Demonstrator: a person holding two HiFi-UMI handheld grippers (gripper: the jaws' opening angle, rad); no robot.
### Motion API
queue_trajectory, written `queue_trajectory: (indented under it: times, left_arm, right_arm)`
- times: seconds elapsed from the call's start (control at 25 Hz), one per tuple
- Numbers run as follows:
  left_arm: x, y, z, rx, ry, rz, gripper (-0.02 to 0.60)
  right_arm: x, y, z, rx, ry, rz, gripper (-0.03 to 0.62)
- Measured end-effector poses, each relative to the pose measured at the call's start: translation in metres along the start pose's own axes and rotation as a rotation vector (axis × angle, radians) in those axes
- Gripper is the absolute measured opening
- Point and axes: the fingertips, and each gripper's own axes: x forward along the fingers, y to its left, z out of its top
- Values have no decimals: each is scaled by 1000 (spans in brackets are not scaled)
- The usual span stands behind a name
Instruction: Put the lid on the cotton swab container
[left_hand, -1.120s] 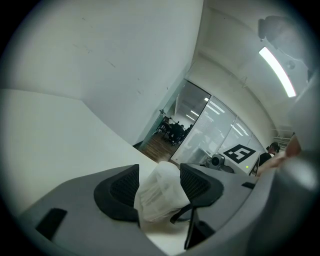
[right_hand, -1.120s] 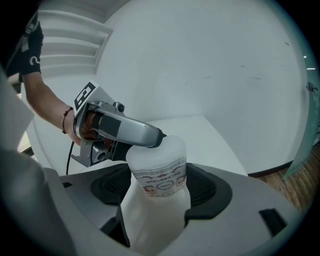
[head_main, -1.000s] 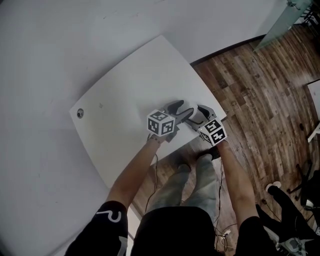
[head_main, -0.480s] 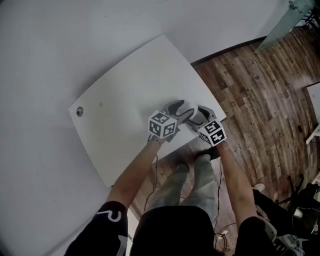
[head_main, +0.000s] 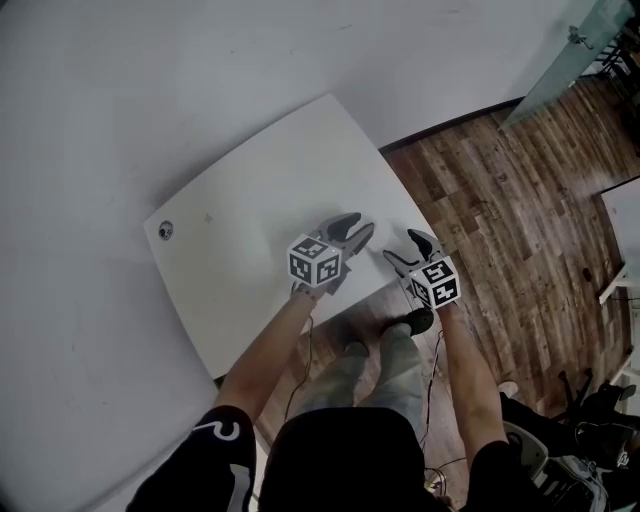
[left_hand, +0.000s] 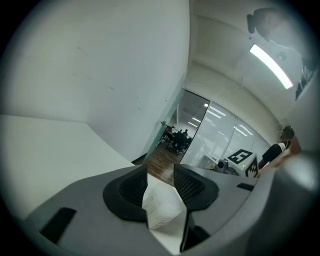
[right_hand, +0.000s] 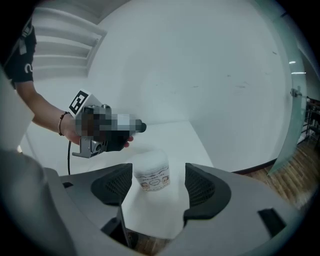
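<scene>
The cotton swab container, a small white tub with a printed label and a white top on it, stands free near the corner of the white table. My right gripper is open, and the tub sits just beyond its pads without touching them. My left gripper hovers above and to the left of the tub. Its jaws have just been closing with nothing gripped. In the left gripper view the tub shows blurred through the gap of the left gripper. In the head view the right gripper hangs over the table's near edge.
A small round fitting sits at the table's far left corner. Wooden floor lies to the right of the table, a white wall behind it. A glass partition stands at the right. The person's legs are just under the near edge.
Both grippers have lifted and drawn apart. Their jaws were close together over the table corner and now have a gap between them. The left jaws have narrowed.
</scene>
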Motion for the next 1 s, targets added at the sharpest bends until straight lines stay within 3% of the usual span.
queue_trajectory:
  times: [0.16, 0.4, 0.76, 1.0]
  left_arm:
    - [-13, -16, 17, 28, -12, -12, 144]
    - [-35, -29, 50, 74, -67, 2, 83]
    - [-73, -38, 84, 183, -109, 129, 31]
    - [-99, -52, 91, 217, -130, 147, 25]
  right_arm:
    - [-23, -12, 27, -6, -22, -81, 313]
    - [-45, -23, 71, 16, -87, -208, 202]
    - [-78, -8, 105, 39, -160, -331, 30]
    - [-92, -3, 116, 65, -171, -348, 12]
